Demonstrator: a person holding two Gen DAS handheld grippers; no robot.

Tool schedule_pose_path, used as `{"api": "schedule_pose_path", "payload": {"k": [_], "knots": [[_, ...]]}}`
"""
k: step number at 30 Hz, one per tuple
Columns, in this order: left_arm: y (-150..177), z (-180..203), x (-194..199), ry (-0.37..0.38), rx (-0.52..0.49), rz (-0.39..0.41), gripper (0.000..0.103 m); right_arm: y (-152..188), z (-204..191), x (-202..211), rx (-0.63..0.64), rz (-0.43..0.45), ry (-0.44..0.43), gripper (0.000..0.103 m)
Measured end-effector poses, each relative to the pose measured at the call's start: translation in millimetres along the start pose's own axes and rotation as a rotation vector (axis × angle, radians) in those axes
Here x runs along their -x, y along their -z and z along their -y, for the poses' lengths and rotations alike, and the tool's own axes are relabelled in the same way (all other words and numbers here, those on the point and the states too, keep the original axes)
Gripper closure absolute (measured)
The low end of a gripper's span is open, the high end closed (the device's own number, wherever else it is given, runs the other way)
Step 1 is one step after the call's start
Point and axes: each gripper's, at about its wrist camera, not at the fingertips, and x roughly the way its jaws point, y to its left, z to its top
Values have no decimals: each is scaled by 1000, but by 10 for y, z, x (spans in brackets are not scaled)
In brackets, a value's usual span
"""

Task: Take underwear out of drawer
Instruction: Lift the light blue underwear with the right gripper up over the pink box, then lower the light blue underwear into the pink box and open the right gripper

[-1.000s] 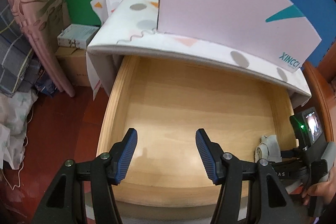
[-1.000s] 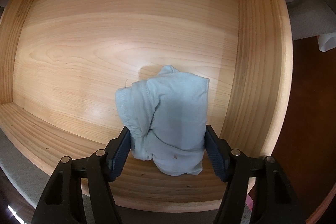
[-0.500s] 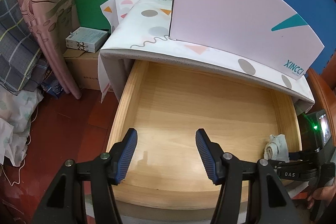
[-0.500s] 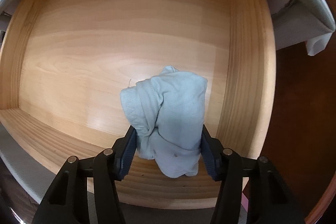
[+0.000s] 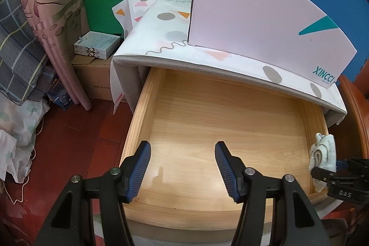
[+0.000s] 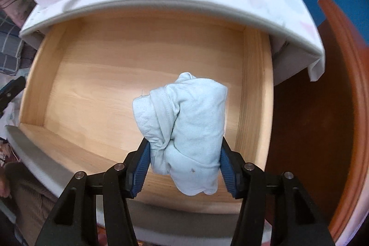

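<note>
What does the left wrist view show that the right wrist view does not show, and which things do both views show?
Only the left wrist view shows the open left hand-held gripper, empty above the drawer floor, the small boxes on a carton, and the pink curtain. Only the right wrist view shows both blue pads of the right hand-held gripper pressing the underwear. Both show the wooden drawer, the underwear, and the XINCCI box.

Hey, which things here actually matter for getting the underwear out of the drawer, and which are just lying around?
Part of the job:
- pale blue underwear, clamped in the right gripper
- open wooden drawer
- left gripper, open, holding nothing

Just lying about:
- pink XINCCI box
- patterned cloth on the cabinet top
- small white box
- cardboard carton
- pink curtain
</note>
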Motion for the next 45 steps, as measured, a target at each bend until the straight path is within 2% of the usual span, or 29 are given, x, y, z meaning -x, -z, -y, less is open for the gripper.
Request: {"api": "schedule_pose_path", "payload": {"k": [4, 7, 13, 22, 28, 35, 41, 45], "knots": [[3, -2, 10, -3, 1, 3, 44, 69, 66, 183, 3, 27, -36, 51], [11, -7, 15, -8, 3, 1, 44, -69, 32, 356, -1, 45, -65, 51], [21, -11, 42, -25, 7, 12, 44, -91, 14, 724, -8, 96, -96, 51], [24, -12, 66, -33, 8, 23, 44, -317, -52, 1411, -4, 238, -112, 51], [28, -19, 79, -36, 8, 30, 44, -726, -75, 1870, -19, 350, -119, 51], [29, -18, 102, -36, 13, 32, 44, -1315, -80, 2116, -43, 424, -76, 51], [18, -27, 89, -35, 13, 32, 44, -1892, -89, 2089, -68, 450, -54, 51], [18, -15, 89, -34, 6, 41, 44, -2165, -102, 1875, -90, 417, -40, 51]]}}
